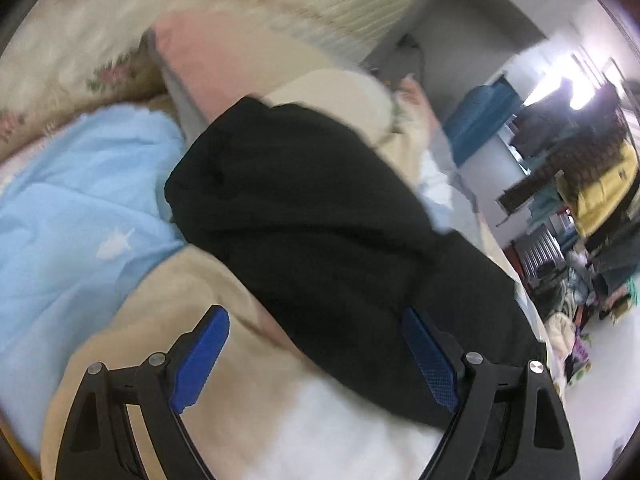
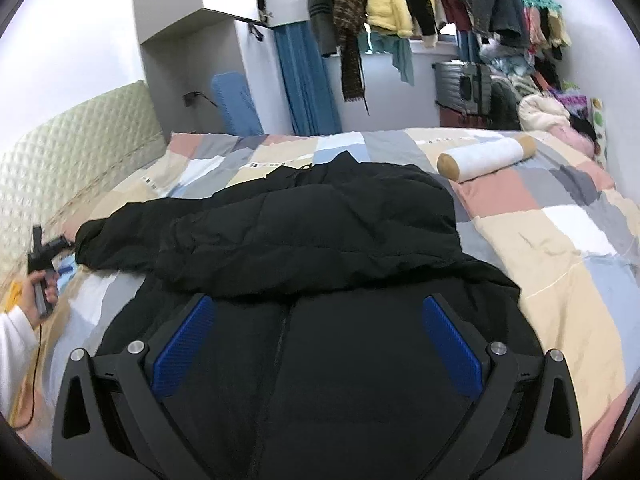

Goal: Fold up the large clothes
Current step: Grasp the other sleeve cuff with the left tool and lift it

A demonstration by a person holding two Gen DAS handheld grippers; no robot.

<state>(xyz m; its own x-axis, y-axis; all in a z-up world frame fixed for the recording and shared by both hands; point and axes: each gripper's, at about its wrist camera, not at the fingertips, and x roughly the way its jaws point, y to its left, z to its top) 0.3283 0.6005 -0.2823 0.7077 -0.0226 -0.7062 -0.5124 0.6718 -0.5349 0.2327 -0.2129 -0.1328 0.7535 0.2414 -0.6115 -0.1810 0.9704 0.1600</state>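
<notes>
A black puffer jacket (image 2: 320,380) lies spread on the bed, zip up the middle, with one sleeve (image 2: 260,232) folded across its upper part. My right gripper (image 2: 318,300) hovers open over the jacket's front, nothing pressed between its blue pads (image 2: 184,352). In the blurred left wrist view the end of a black sleeve (image 1: 320,220) runs diagonally under my left gripper (image 1: 313,314), which is open and grips nothing. At the bed's left edge a hand (image 2: 40,286) in a white sleeve holds the left gripper.
A patchwork bedcover (image 2: 560,240) covers the bed, with a white roll pillow (image 2: 484,158) at the far right. A light blue quilt (image 1: 80,200) lies by the padded headboard (image 2: 80,152). Hanging clothes (image 2: 400,0) and a suitcase (image 2: 464,84) stand behind.
</notes>
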